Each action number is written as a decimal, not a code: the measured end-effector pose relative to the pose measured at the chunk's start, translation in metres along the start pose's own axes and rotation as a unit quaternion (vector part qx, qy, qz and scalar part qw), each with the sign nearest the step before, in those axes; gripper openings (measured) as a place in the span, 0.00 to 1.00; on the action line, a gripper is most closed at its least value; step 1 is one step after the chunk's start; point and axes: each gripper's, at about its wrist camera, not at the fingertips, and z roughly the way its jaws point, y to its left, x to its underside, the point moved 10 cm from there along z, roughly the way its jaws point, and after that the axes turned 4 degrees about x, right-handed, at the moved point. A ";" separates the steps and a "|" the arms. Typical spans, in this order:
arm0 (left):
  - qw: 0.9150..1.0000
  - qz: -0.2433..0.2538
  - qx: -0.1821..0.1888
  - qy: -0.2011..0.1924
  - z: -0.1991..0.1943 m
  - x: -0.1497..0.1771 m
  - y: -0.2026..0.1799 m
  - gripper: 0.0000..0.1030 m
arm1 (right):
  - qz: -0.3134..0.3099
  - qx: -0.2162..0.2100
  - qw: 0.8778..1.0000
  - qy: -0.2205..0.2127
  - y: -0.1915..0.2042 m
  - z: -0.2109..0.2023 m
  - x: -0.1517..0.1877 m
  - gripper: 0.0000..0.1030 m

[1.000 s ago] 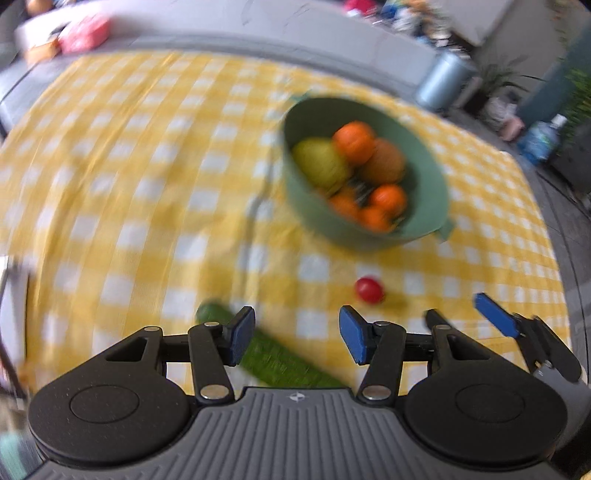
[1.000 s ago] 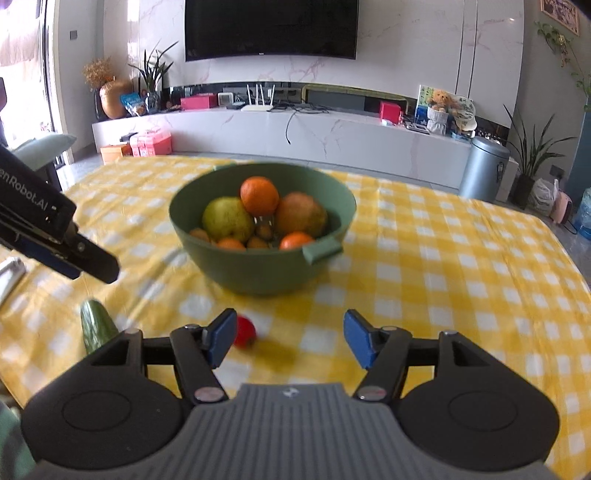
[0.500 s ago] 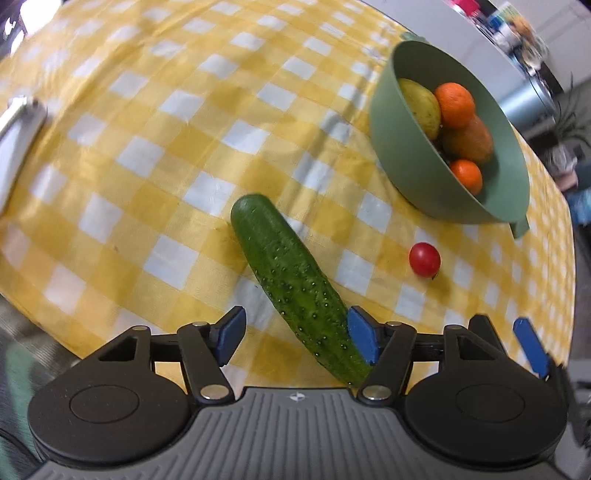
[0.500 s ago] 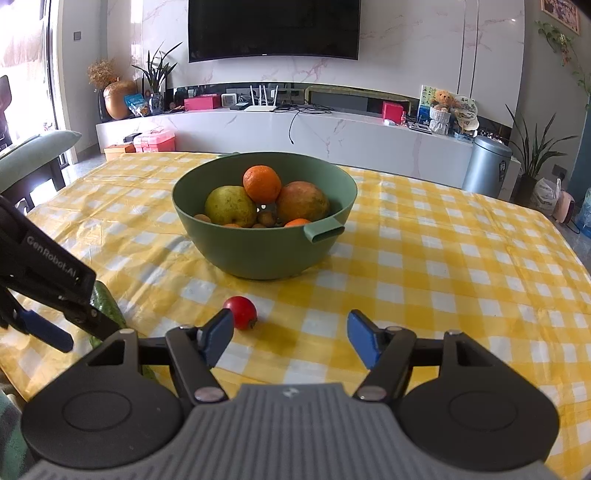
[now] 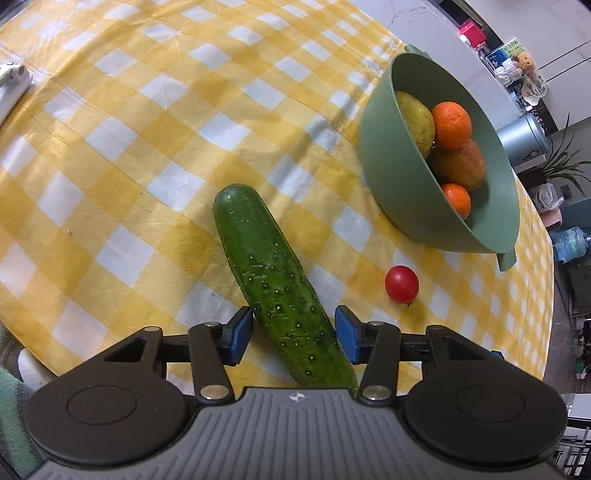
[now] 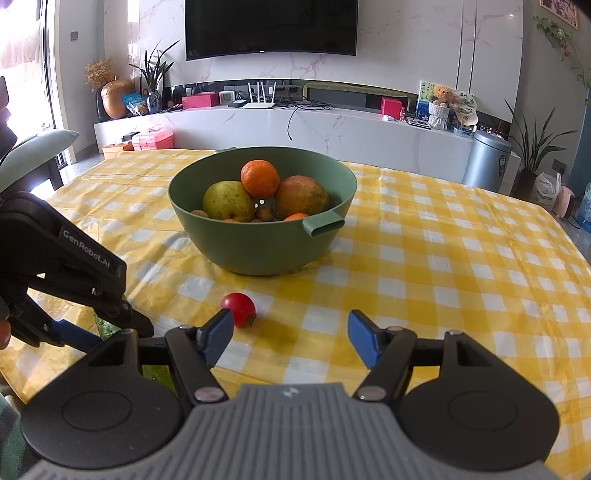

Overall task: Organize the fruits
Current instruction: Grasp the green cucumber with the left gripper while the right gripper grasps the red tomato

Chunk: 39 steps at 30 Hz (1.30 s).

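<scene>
Your left claw (image 5: 294,334) straddles the cucumber (image 5: 275,284) lying on the yellow-checked tabletop (image 5: 110,147); its jaws have just been closing, left pad touching the skin, right pad just beside it, no squeeze yet. Your right claw (image 6: 290,336) hovers open and empty, near the cherry tomato (image 6: 239,308). The green bowl (image 6: 258,247) of fruit sits beyond.

We see a yellow checked tablecloth (image 6: 443,258), a wall-mounted television (image 6: 271,27) over a marble console (image 6: 332,129), a steel bin (image 6: 487,160), and potted plants (image 6: 535,147).
</scene>
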 end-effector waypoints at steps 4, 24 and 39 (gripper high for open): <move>1.000 0.024 0.004 0.004 -0.001 -0.001 -0.001 0.50 | 0.000 -0.002 1.000 0.003 0.000 0.002 0.001 0.64; 0.973 0.225 -0.044 -0.002 -0.006 -0.019 -0.013 0.43 | -0.027 -0.043 0.998 0.026 0.030 0.031 0.005 0.52; 0.971 0.231 -0.053 -0.027 0.001 -0.015 -0.008 0.44 | -0.004 -0.042 0.998 0.039 0.032 0.064 0.006 0.45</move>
